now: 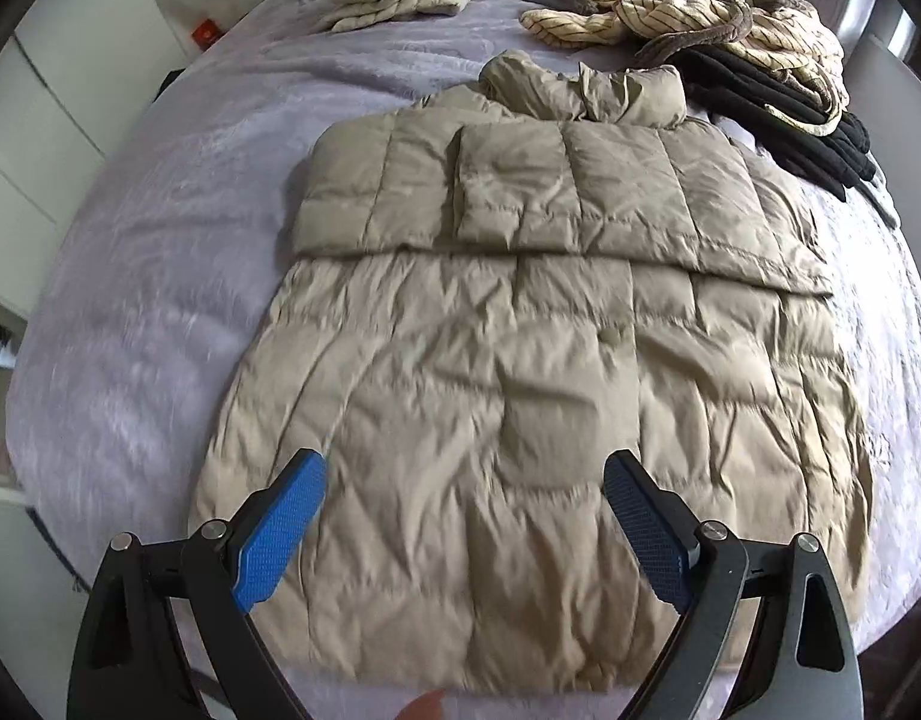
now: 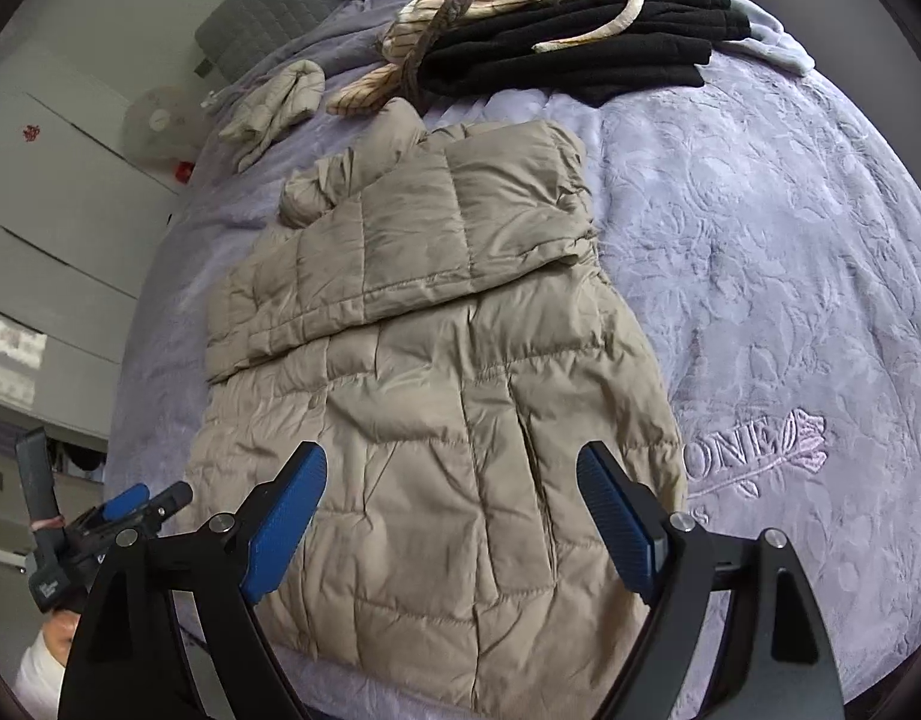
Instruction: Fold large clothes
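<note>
Currently, both grippers hung above the near hem of the puffer jacket (image 1: 520, 360), which lay flat on the bed (image 1: 160, 300). Left gripper (image 1: 463, 483) jaws stood wide apart, nothing between them; right gripper (image 2: 451, 474) likewise, empty. Sleeves were folded across the jacket's far half, probably to square it up for a lengthwise fold. Shell: beige, quilted, crinkled, slippery-looking. Bed cover: lilac, embossed plush. A striped garment (image 1: 688, 6) and black clothes (image 1: 784, 114) sat at far right.
</note>
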A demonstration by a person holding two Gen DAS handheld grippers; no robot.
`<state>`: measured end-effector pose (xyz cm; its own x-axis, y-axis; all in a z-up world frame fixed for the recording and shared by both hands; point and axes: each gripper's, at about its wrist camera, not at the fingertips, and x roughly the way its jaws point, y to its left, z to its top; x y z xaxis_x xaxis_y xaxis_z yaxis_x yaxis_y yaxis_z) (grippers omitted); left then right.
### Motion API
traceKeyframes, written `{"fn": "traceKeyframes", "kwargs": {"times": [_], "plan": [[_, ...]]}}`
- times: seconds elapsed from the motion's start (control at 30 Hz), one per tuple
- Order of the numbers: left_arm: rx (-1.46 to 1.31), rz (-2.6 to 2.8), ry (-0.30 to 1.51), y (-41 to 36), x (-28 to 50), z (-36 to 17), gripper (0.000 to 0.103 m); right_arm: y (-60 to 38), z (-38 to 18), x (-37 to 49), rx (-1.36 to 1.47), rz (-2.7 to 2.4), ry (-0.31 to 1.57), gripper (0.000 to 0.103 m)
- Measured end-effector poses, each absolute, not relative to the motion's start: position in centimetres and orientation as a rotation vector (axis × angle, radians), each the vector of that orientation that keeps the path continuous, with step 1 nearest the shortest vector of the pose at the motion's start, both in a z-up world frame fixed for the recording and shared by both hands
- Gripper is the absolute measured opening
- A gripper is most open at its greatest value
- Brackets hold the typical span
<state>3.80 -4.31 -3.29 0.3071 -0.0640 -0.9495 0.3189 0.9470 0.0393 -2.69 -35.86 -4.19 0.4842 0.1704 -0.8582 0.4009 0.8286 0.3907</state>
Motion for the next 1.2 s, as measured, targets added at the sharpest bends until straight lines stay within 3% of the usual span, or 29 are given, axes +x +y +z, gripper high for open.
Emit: {"fn": "traceKeyframes", "kwargs": {"times": [0.33,0.67,1.2], "plan": [[0.271,-0.265,1.219,-2.4,0.6,-1.9,0.095,-34.2,-4.7,-5.0,0.667,-0.155,1.129,0.088],[0.264,-0.232,1.297,4.1,-2.9,-5.4,0.094,-30.0,-8.4,-11.0,0.794,-0.241,1.199,0.088],[0.215,-0.269,1.351,9.2,-4.9,-7.1,0.094,-28.7,-9.1,-15.9,1.012,-0.334,1.146,0.088]]}}
